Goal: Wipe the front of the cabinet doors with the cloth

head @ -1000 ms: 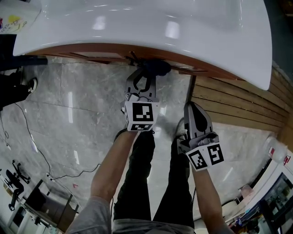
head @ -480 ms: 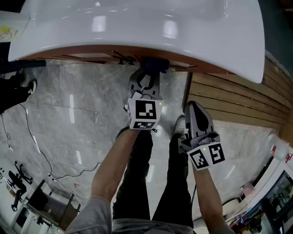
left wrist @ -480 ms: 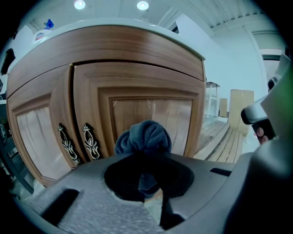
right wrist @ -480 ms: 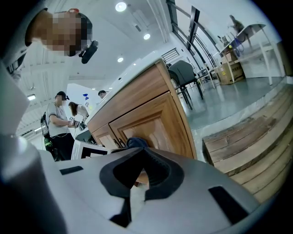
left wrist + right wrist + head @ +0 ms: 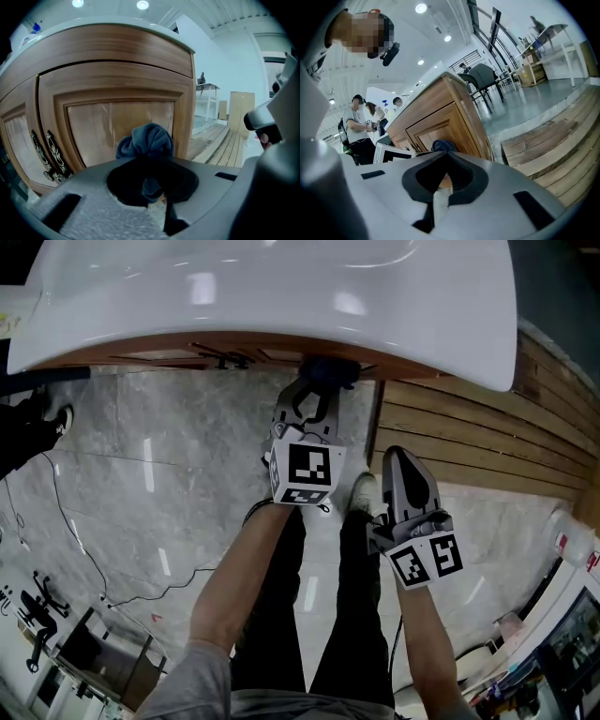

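Under the front edge of the glossy white worktop (image 5: 281,296), close to its right corner, the left tongs (image 5: 314,397) are clenched on a bunched dark blue cloth (image 5: 147,140). The wad juts forward past the tips and sits against, or a hair off, the pale recessed panel of the right-hand brown wooden cabinet door (image 5: 108,122). Neither view shows the contact line, so I cannot tell whether it actually touches.

The cloth lies straight ahead of the left tongs, low on the panel and toward its right side. The door's right frame rail and the cabinet's corner post are just beside it on the right. The wider part of the panel runs away to the left, ending at the pair of ornate dark metal door handles (image 5: 49,154) where the two doors meet. The panel appears taller than it is wide, so up-and-down strokes stepped leftward would probably cover it best. The left-hand door beyond the handles would likely need the arm carried further along the worktop's front edge.

The right tongs (image 5: 398,463) hang well back from the door, over the grey marble floor (image 5: 141,446) near the wooden plank decking (image 5: 469,446). Their tips are closed together with nothing between them. The left hand is plainly the nearer one and the one doing the wiping.
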`<state>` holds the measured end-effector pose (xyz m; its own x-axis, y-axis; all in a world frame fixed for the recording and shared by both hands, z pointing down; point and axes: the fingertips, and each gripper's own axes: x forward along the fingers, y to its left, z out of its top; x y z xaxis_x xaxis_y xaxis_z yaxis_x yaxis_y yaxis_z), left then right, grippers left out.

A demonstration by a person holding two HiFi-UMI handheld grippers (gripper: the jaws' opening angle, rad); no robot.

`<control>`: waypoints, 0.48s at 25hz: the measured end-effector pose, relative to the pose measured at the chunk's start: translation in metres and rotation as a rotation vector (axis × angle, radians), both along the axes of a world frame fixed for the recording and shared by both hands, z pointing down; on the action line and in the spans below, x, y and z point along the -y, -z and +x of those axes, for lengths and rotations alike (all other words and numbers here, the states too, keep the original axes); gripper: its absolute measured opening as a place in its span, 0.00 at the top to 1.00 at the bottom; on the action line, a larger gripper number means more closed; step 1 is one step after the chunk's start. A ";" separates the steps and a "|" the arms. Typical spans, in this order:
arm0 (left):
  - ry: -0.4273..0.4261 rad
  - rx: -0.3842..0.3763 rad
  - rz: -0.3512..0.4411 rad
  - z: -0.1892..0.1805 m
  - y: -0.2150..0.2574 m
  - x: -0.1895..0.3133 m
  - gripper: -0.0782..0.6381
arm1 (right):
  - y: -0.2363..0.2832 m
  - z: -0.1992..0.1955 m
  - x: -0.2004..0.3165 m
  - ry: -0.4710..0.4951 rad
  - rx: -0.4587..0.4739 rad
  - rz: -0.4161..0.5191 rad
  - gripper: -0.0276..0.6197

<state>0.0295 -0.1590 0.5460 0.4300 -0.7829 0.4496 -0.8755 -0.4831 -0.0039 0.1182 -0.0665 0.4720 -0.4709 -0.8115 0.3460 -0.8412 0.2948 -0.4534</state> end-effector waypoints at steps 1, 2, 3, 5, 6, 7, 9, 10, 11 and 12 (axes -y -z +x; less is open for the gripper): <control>0.001 -0.003 -0.001 0.004 0.000 -0.001 0.83 | 0.000 0.004 0.000 -0.001 0.000 0.000 0.94; -0.003 -0.003 -0.001 0.010 0.000 -0.002 0.83 | 0.000 0.008 -0.001 -0.002 0.000 0.000 0.94; -0.010 -0.002 0.000 0.017 0.001 -0.003 0.83 | 0.000 0.013 -0.001 -0.003 -0.002 0.000 0.94; -0.020 -0.004 0.001 0.031 0.002 -0.004 0.83 | 0.000 0.024 -0.002 -0.007 -0.003 0.001 0.94; -0.017 -0.008 -0.001 0.035 0.002 -0.004 0.83 | 0.000 0.028 -0.003 -0.010 -0.003 0.001 0.94; -0.012 -0.013 -0.004 0.039 0.002 -0.004 0.83 | 0.000 0.032 -0.003 -0.012 -0.001 0.001 0.94; -0.007 -0.015 -0.006 0.045 0.002 -0.005 0.83 | 0.001 0.040 -0.004 -0.014 0.001 0.002 0.94; -0.009 -0.015 -0.006 0.049 0.002 -0.006 0.83 | 0.000 0.044 -0.005 -0.015 0.001 0.002 0.94; -0.012 -0.015 -0.006 0.053 0.002 -0.006 0.83 | -0.001 0.048 -0.006 -0.016 0.002 0.001 0.94; -0.013 -0.015 -0.007 0.057 0.002 -0.007 0.83 | -0.001 0.051 -0.007 -0.018 0.003 0.000 0.94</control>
<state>0.0864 -0.1523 0.5444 0.4468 -0.7742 0.4483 -0.8692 -0.4944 0.0126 0.1694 -0.0600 0.4734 -0.4573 -0.8198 0.3448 -0.8449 0.2794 -0.4563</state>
